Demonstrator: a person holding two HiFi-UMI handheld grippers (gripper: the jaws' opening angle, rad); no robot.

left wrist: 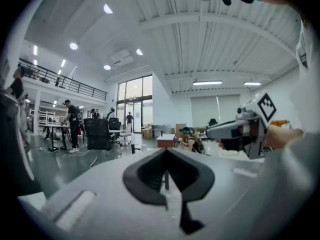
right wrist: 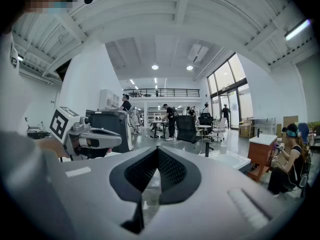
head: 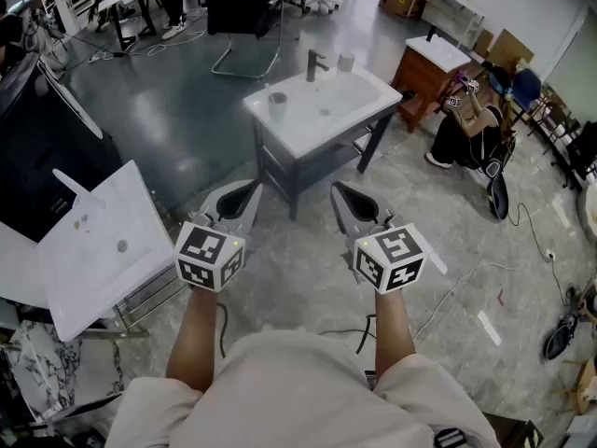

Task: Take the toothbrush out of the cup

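A small grey cup point(head: 277, 104) stands on the near left corner of a white sink unit point(head: 322, 119), well ahead of me; I cannot make out a toothbrush in it. A dark tap point(head: 315, 63) and a second, white cup point(head: 346, 61) stand at the basin's back. My left gripper point(head: 252, 188) and right gripper point(head: 338, 189) are held side by side above the floor, short of the sink, both shut with nothing in them. In the left gripper view the jaws point(left wrist: 166, 153) meet at their tips. The right gripper view shows the same point(right wrist: 157, 150), with the sink point(right wrist: 231, 159) beyond.
A tilted white panel on a frame point(head: 103, 241) stands close on my left. Right of the sink is a wooden cabinet with a white top point(head: 424, 68), and a person sits on the floor point(head: 471, 124) beside it. Cables lie on the floor point(head: 466, 278). An office chair point(head: 244, 17) stands behind.
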